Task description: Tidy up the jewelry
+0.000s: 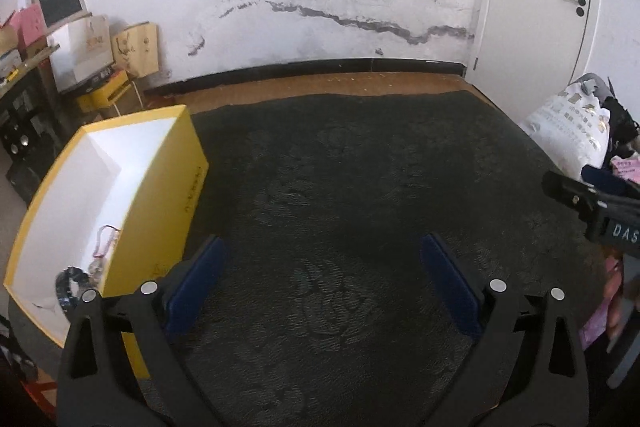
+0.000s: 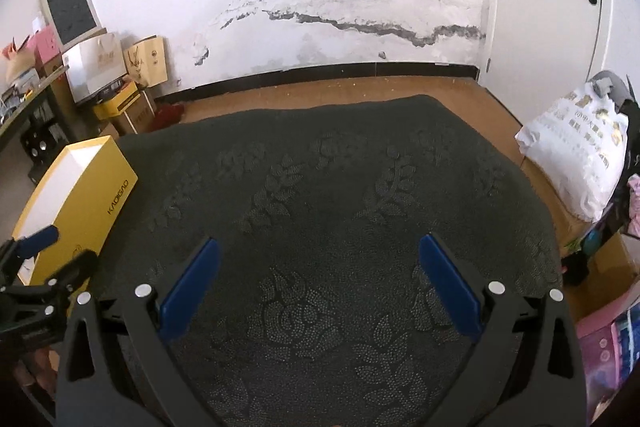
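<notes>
My left gripper (image 1: 322, 283) hangs over the dark green patterned cloth (image 1: 360, 187) that covers the counter, its blue-padded fingers (image 1: 196, 283) spread wide with nothing between them. Over at the left of the left wrist view sits the open yellow cardboard box with the white interior (image 1: 160, 195), its long axis running from the lower left of the frame up toward the upper middle, the open top facing up. Down at its near end, in the lower left, lies the jewelry: a thin pink-and-red cord bracelet (image 1: 105, 241) against the inner wall, and just below it a dark beaded piece (image 1: 68, 285), bunched in a loop; its detail is too blurred to tell. My left finger stands just beside the box's outer yellow wall; touching or not, I can't say.

In the right wrist view, my right gripper (image 2: 320, 287) is equally wide open and empty above the cloth's leaf-and-rose pattern. The same box shows at the left edge, lettering along its long yellow side, pointing away toward the cracked white wall (image 2: 320, 19). My left gripper pokes in at the lower left there, next to the box's near corner.
</notes>
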`<state>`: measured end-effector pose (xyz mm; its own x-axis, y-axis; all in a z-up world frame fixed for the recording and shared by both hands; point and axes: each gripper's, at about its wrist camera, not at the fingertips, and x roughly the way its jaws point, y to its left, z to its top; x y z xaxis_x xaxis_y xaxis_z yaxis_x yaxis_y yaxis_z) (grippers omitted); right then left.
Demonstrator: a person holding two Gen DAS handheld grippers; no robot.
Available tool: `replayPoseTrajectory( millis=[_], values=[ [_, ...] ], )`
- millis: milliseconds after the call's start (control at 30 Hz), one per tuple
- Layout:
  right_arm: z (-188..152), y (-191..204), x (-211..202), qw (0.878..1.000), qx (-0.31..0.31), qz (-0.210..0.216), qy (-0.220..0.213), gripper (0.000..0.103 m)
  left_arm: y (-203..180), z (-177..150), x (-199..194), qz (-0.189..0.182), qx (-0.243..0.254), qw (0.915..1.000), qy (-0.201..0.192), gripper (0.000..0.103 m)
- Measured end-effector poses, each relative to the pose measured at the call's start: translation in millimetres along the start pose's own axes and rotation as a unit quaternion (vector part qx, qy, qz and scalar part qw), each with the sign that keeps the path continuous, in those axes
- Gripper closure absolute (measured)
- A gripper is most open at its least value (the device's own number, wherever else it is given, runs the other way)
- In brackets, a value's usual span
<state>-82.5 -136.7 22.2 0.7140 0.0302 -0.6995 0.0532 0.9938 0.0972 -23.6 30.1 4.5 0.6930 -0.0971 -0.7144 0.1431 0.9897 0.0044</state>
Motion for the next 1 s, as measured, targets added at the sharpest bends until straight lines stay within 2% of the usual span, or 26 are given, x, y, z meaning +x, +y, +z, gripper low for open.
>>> replayPoseTrajectory(
  millis=[167, 367, 767, 1000],
  values=[
    [-2.6, -2.8, -3.2, 1.0, -0.008, -0.014, -0.007, 0.007, -7.2, 0.1, 5.2, -0.016, -0.006, 0.9998, 0.005, 0.007],
    [-5.6, -10.4, -7.3, 1.0, -0.014, -0.024, -0.012, 0.007, -14.1, 2.0, 6.4, -0.009, -0.006, 0.9999, 0.004, 0.007],
    [-13.4, -3.4, -25.5, 0.999, -0.03, -0.015, -0.017, 0.007, -13.4, -2.7, 2.4, -0.007, -0.045, 0.9987, 0.02, 0.007],
    [-16.7, -11.1, -35.0, 0.999, -0.032, -0.021, -0.026, 0.007, -15.2, -5.3, 6.1, -0.006, -0.038, 0.999, 0.022, 0.007]
  ],
)
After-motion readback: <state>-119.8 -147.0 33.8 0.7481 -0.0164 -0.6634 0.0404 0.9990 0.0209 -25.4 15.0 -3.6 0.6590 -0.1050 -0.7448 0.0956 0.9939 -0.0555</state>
